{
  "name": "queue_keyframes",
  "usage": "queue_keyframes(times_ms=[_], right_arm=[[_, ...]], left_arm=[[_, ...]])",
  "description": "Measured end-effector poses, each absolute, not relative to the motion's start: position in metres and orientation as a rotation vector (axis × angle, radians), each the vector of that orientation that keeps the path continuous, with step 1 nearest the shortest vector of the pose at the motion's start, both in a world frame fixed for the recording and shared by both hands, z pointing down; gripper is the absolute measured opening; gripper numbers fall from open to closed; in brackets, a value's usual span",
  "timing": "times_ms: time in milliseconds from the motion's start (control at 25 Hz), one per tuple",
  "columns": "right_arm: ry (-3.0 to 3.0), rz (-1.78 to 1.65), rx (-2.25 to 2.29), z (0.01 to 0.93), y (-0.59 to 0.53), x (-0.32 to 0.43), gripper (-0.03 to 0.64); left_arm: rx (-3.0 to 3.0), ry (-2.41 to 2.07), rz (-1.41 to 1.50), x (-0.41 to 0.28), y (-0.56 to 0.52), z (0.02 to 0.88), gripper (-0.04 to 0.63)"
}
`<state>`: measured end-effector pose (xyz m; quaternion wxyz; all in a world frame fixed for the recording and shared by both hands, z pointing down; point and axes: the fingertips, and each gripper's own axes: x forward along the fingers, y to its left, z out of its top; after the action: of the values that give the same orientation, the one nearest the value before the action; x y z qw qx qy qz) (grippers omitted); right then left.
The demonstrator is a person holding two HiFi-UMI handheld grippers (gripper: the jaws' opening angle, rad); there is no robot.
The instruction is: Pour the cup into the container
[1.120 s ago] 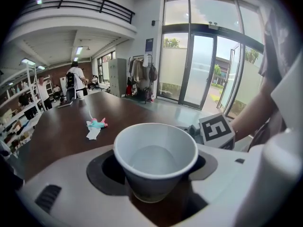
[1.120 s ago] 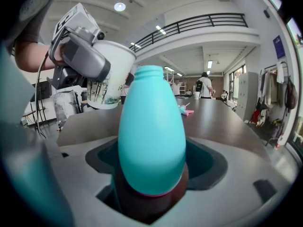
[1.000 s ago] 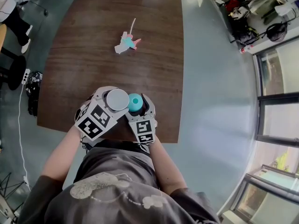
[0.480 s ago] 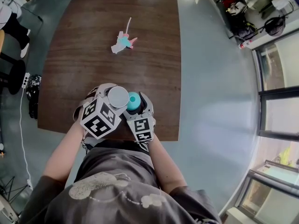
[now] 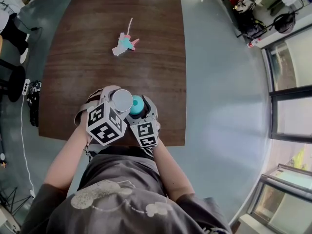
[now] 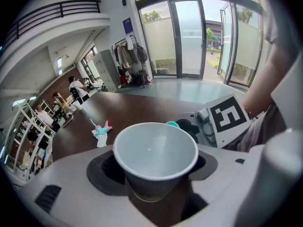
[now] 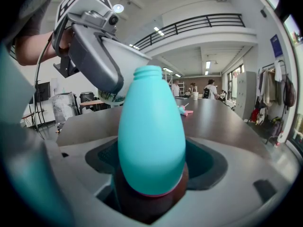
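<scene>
1. The left gripper point(image 5: 115, 106) pinches a white paper cup point(image 5: 121, 100). In the left gripper view, its dark curved pads press on either side of the cup point(image 6: 155, 150) low on the tapering wall.
2. The cup is a smooth, thin-walled cone with a rolled rim, and its inner wall is a pale matte grey-white.
3. The right gripper point(image 5: 140, 115) is closed on a teal bottle point(image 5: 136, 105). In the right gripper view, the bottle point(image 7: 150, 136) stands upright between the jaws, and their dark hollowed pads hug its widest part.
4. The bottle looks like smooth matte plastic. It is egg-shaped and swells from a narrow base with a thin pink line at its foot up to a short ribbed neck with an open round mouth.
5. Both tools sit close together over the near edge of the table point(image 5: 97, 57), which has a dark brown top with a fine wood grain.
6. The cup is just left of the bottle's mouth. From the right gripper's camera, the cup point(image 7: 127, 56) has its rim level with the bottle's neck and just beside it. Whether they touch cannot be told.
7. Each gripper has a grey moulded shell and a cube with black-and-white square markers.
8. A small pink, teal and white item point(image 5: 123, 44) with a thin white stick lies well apart, farther up the table.
9. The floor point(image 5: 219, 82) is smooth blue-grey.
</scene>
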<state>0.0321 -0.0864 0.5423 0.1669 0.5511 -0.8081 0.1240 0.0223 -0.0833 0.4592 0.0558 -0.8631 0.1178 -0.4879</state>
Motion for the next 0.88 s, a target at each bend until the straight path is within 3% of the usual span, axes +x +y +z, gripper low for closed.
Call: queue_keyframes(times_ms=[880], right_arm=[[-2.32, 0.359, 1.556, 0.541, -0.09, 0.032, 0.391]], left_arm=[[-2.359, 0.388, -1.528, 0.027, -0.097, 0.46, 0.327]])
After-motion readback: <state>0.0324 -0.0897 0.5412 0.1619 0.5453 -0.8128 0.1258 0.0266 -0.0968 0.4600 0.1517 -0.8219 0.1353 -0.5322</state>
